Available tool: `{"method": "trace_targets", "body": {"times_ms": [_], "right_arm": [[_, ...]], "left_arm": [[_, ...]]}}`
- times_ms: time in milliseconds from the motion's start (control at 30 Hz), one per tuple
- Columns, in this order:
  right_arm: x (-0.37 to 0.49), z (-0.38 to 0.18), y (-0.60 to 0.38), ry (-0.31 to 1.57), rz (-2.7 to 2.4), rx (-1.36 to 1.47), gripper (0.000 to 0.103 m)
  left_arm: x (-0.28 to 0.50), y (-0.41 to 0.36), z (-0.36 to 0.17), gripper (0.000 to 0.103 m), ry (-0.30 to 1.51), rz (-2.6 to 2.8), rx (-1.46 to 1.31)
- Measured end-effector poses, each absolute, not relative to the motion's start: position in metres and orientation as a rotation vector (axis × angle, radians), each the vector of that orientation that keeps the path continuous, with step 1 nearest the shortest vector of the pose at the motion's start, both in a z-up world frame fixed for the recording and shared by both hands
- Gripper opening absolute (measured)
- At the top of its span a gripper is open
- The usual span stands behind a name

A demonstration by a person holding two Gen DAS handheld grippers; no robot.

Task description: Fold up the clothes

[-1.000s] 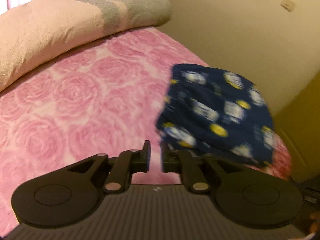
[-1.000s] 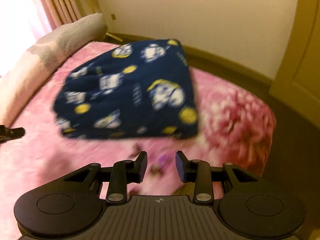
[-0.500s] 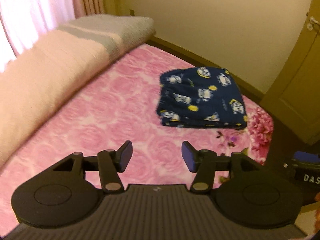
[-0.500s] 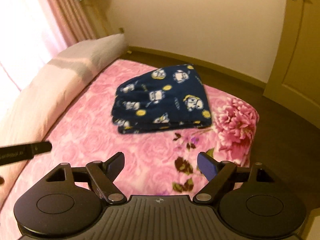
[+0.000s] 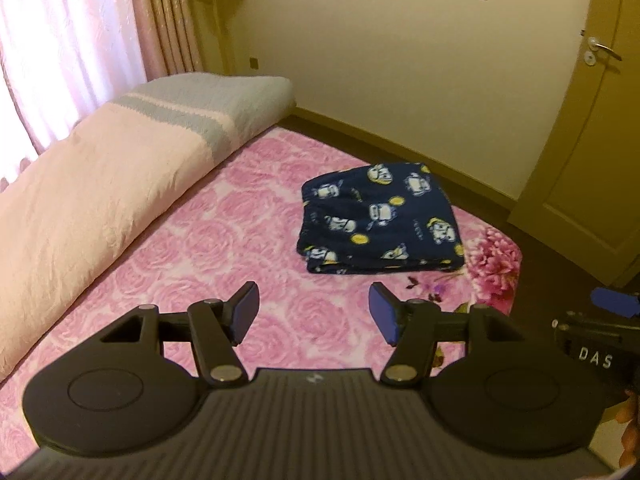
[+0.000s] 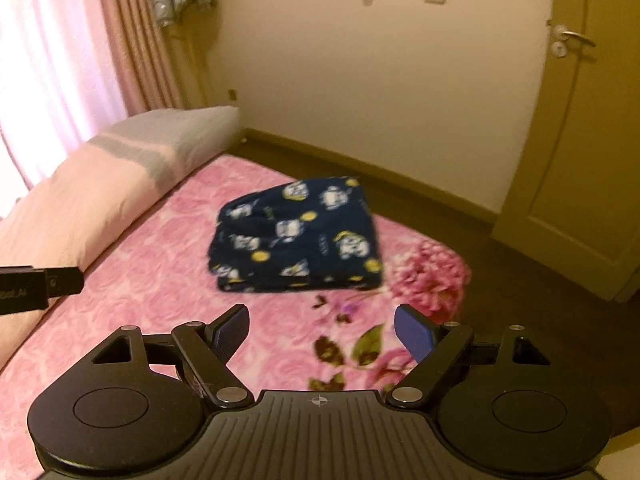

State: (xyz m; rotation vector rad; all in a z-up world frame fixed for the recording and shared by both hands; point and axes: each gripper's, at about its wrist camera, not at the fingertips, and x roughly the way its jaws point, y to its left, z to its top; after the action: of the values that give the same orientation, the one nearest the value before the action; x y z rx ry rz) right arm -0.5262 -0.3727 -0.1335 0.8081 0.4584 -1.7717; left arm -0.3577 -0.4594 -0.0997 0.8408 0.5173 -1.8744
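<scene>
The folded navy pajama garment (image 5: pixel 380 220) with a white and yellow cartoon print lies flat on the bed (image 5: pixel 208 248), which is covered by a pink blanket with a rose pattern. It rests near the far right corner of the bed, just beside the big magenta flower (image 5: pixel 496 264) printed on the blanket.

In the left wrist view, the left hand-held gripper (image 5: pixel 313 312) has its two fingers spread wide and holds nothing. The garment is ahead of it at about 1 o'clock, well apart from the blue pads (image 5: pixel 245 312), with bare blanket between them. At 3 o'clock in this view, part of the right hand-held gripper (image 5: pixel 600 340) shows at the edge of the frame.

In the right wrist view, the right hand-held gripper (image 6: pixel 322 330) is also wide and holds nothing. Here the garment (image 6: pixel 296 240) lies at about 11 o'clock, ahead of the fingertips and not touching them. The tip of the left hand-held gripper (image 6: pixel 40 286) shows at 9 o'clock.

A long pink and grey rolled quilt (image 5: pixel 120 168) lies along the left side of the bed, at 10 o'clock from both tools, well apart from the garment. Behind it hang pink curtains (image 5: pixel 80 40), and a door (image 5: pixel 592 120) stands at 2 o'clock.
</scene>
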Motion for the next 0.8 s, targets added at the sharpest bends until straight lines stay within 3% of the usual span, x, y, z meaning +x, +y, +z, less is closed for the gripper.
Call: {"method": "trace_targets", "body": {"times_ms": [333,800], "right_arm": [[-0.556,-0.118,-0.343,0.409,-1.681,0.859,0.083],[-0.56,-0.13,-0.32,0.535,-1.611,0.931,0.083]], "left_arm": [[-0.375,-0.423,-0.088,0.057,0.571,-1.839,0.87],[-0.386,-0.383,-0.108,0.057,0.656,-1.76,0.938]]}}
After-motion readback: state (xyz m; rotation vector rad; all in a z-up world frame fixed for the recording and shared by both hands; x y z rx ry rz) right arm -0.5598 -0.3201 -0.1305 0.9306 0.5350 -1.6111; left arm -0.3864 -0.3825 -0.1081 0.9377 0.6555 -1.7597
